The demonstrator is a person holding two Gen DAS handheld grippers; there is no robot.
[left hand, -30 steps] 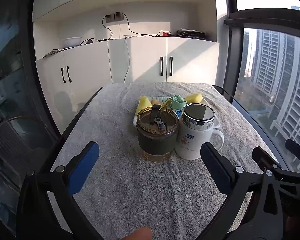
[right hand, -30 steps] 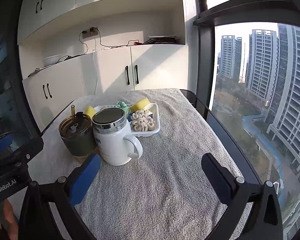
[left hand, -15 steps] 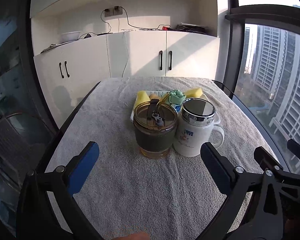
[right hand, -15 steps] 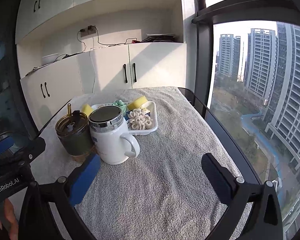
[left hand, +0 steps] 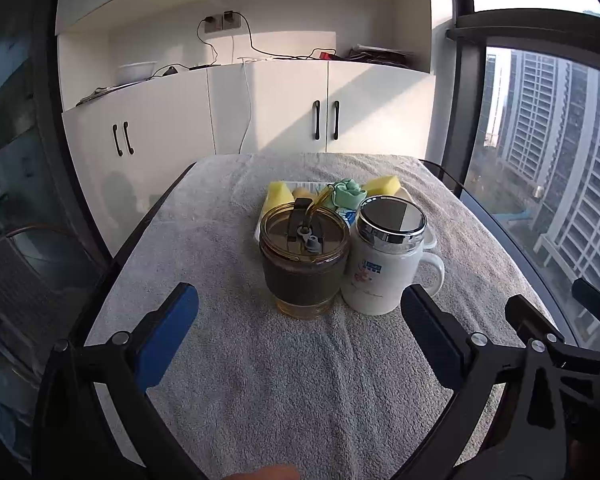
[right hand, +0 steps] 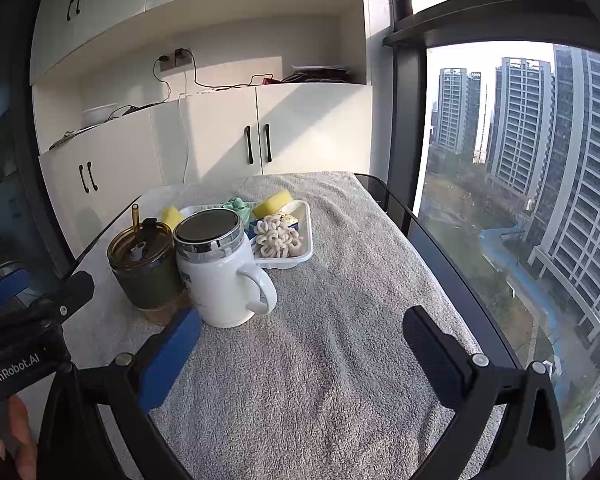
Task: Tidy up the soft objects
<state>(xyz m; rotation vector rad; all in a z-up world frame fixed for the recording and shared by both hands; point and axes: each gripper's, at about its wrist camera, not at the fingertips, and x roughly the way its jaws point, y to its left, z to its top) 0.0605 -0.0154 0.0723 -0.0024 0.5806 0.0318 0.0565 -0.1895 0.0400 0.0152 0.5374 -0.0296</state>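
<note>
Soft objects sit heaped in a shallow white tray [right hand: 306, 236] at mid-table: two yellow sponge blocks [right hand: 272, 203], a mint-green crumpled cloth piece [right hand: 236, 205], and a cream knot of looped, ring-shaped plush [right hand: 277, 238] nearest the tray's right front corner. Sponges look porous and squared; the cream piece is nubbly.

In front of the tray stand two hard items, touching side by side: an amber glass tumbler [left hand: 304, 258] with dark sleeve, lid and straw, and a white ceramic mug [left hand: 384, 264] with a shiny metal lid, handle to the right.

Left gripper [left hand: 300, 344] hangs spread wide above the towel, blue-padded fingers [left hand: 168, 332] flanking the tumbler and mug from the near side, holding nothing. Right gripper [right hand: 304, 356] also gapes wide and bare, low over the cloth; its left finger [right hand: 172, 356] lies just beside the mug's base. The tray lies beyond both, behind the cups.

Table is draped in a grey terry towel [right hand: 340, 320], looped pile, slightly wrinkled. Behind: white cabinets [left hand: 260, 112] with black handles, an open shelf with cables and a bowl. Tall window at right, high-rise blocks outside.
</note>
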